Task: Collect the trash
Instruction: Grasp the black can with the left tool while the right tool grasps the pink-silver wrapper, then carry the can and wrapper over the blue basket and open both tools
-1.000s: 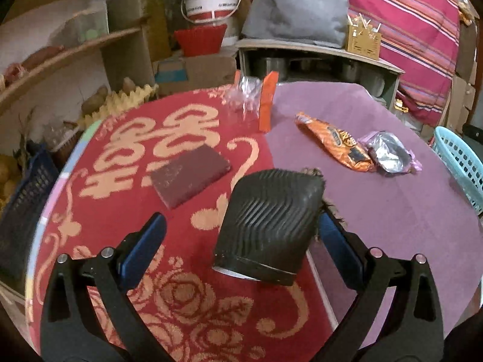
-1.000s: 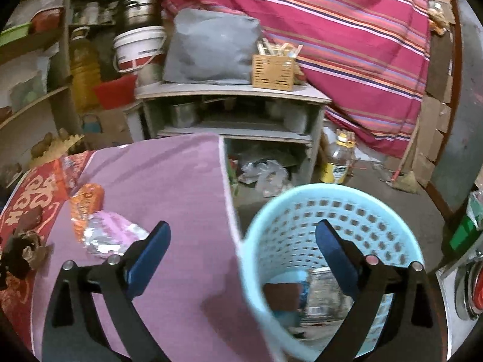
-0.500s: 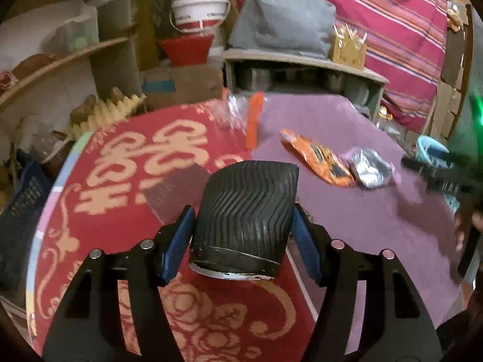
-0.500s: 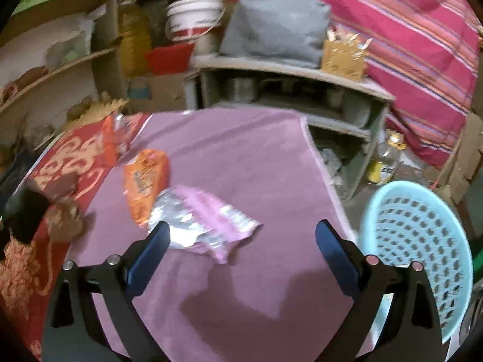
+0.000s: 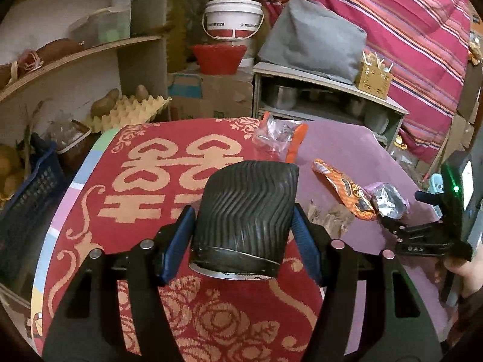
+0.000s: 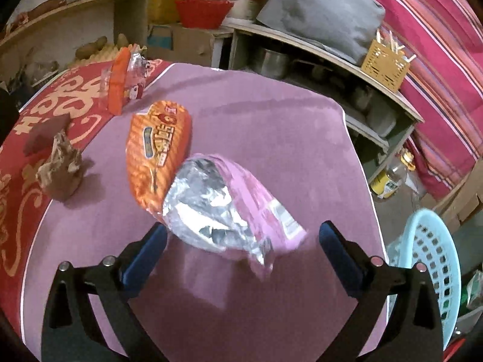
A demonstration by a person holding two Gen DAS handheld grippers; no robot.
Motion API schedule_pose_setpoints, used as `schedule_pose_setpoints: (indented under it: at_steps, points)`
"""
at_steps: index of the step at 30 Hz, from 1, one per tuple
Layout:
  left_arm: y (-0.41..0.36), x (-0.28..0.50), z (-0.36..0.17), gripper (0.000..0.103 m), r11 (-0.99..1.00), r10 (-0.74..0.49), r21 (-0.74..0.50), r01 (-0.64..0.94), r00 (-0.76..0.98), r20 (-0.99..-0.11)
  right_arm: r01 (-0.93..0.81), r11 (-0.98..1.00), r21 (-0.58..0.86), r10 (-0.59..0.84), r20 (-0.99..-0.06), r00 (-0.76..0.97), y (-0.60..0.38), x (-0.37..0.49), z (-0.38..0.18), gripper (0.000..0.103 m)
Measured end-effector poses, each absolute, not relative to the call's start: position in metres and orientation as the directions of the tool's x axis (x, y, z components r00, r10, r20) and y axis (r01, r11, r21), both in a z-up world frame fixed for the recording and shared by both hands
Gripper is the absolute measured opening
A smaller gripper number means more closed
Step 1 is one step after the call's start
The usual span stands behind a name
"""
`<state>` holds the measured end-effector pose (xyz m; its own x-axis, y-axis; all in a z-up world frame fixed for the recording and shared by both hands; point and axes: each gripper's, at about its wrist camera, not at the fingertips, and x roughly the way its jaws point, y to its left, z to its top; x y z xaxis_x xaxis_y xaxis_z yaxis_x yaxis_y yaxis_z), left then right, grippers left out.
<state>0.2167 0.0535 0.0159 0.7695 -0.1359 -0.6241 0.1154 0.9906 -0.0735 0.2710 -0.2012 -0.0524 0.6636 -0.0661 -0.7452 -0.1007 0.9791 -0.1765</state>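
While my left hand-held gripper point(image 5: 241, 229) clamps the black cup point(image 5: 246, 211), my right hand-held gripper point(image 6: 241, 238) gapes wide around the foil wrapper point(image 6: 223, 208) on the surface point(image 6: 271, 120).

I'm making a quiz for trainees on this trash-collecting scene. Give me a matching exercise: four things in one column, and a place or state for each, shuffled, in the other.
Things:
1. black ribbed cup
2. pink foil wrapper
3. light blue basket
4. crumpled brown paper

Places or states:
A. beside the table, off its edge
B. clamped in the left tool
C. on the purple cloth by the red mat's edge
D. just ahead of the open right tool

Pairs: 1-B, 2-D, 3-A, 4-C
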Motion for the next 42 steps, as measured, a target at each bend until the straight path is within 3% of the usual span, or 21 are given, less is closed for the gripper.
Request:
schedule_pose_setpoints:
  at_steps: [3,5,6,11,13,17,29,42]
  points:
    - [0.056,0.220,0.016,0.063,0.991,-0.133,-0.084,0.103,0.769,-0.625,-0.139,0.978,-0.156,-0.027,-0.755,0.655,-0.199,0.279,-0.056,0.096]
    - [0.057,0.223,0.016,0.063,0.991,-0.131,-0.090,0.096,0.769,-0.626,-0.159,0.978,-0.133,-0.001,-0.772,0.636,-0.200,0.283,-0.059,0.071]
    - [0.057,0.224,0.016,0.063,0.992,-0.129,-0.093,0.091,0.769,-0.626,-0.163,0.983,-0.090,0.034,-0.774,0.632,-0.204,0.284,-0.058,0.067]
    - [0.054,0.228,0.018,0.063,0.991,-0.130,-0.103,0.083,0.771,-0.624,-0.190,0.982,-0.018,0.108,-0.769,0.630,-0.211,0.280,-0.050,0.017]
    - [0.051,0.227,0.019,0.063,0.991,-0.130,-0.099,0.087,0.774,-0.620,-0.182,0.983,0.002,0.120,-0.763,0.636,-0.215,0.277,-0.047,0.007]
    - [0.042,0.226,0.020,0.063,0.992,-0.128,-0.083,0.097,0.779,-0.613,-0.154,0.987,0.046,0.139,-0.730,0.669,-0.230,0.269,-0.035,0.003]
    - [0.010,0.225,0.033,0.063,0.991,-0.134,-0.076,0.111,0.803,-0.580,-0.076,0.994,0.072,0.105,-0.637,0.764,-0.287,0.225,0.008,0.002]
    - [-0.092,0.210,0.066,0.063,0.966,-0.243,-0.052,0.254,0.818,-0.522,0.077,0.985,0.157,0.021,-0.543,0.839,-0.388,0.174,0.040,0.001]
